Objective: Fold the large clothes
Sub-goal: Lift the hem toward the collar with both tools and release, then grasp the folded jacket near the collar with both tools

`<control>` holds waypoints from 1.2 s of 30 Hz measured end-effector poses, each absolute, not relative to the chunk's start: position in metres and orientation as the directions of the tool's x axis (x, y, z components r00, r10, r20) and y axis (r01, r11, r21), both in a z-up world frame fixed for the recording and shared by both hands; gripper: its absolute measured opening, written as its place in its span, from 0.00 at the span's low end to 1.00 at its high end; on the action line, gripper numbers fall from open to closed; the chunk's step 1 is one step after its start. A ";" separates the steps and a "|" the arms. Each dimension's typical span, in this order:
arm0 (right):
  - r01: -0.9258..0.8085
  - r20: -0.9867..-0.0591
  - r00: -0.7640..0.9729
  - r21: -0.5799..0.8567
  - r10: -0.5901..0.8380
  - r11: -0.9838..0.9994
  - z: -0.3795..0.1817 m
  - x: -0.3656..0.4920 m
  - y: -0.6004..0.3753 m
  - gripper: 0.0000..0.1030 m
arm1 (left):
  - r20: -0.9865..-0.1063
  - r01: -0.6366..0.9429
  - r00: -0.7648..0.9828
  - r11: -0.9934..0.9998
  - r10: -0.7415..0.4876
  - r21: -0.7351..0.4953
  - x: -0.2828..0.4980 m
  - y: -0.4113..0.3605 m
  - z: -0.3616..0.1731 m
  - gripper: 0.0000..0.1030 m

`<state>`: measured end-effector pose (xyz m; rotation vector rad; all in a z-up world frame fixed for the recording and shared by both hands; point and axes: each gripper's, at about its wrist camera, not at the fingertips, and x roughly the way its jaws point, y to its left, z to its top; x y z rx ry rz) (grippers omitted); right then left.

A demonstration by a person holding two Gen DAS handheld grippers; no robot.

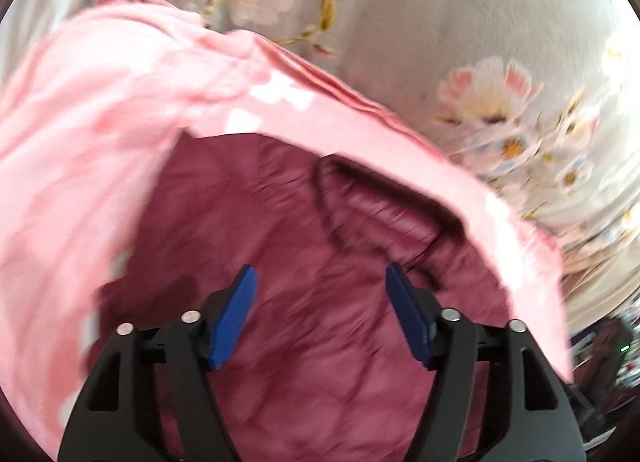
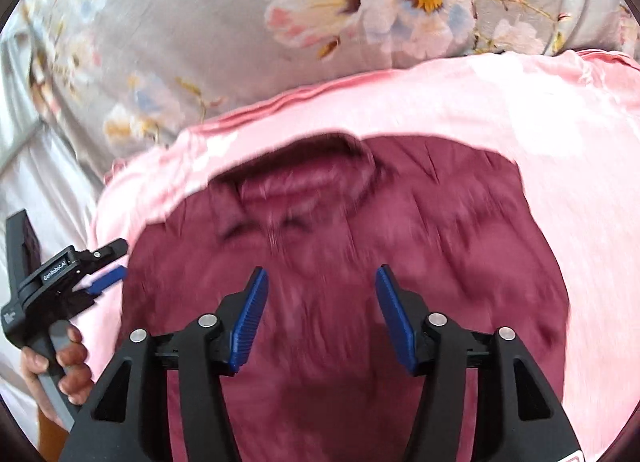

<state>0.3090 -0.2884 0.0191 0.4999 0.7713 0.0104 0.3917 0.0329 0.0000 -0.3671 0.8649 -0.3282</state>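
Maroon garment (image 2: 344,294) is lying w/ its collar (image 2: 304,182) facing away, on a pink cloth (image 2: 500,110) over a floral bedsheet (image 2: 200,22). Left gripper (image 1: 320,318) & right gripper (image 2: 322,318) are both hovering above it, jaws spread, nothing between; views blurry, so prob. not touching fabric. A hand (image 2: 60,362) is gripping the left gripper's handle.

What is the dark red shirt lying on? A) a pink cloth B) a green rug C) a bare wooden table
A: the dark red shirt lies on a pink cloth, which shows all around its collar and sides, with flowery grey bedding beyond.
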 end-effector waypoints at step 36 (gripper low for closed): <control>0.148 -0.725 0.653 0.408 0.222 0.901 -0.067 0.366 -0.282 0.07 | -0.737 0.153 0.482 0.874 -0.474 -0.462 0.448 -0.006 -0.090 0.07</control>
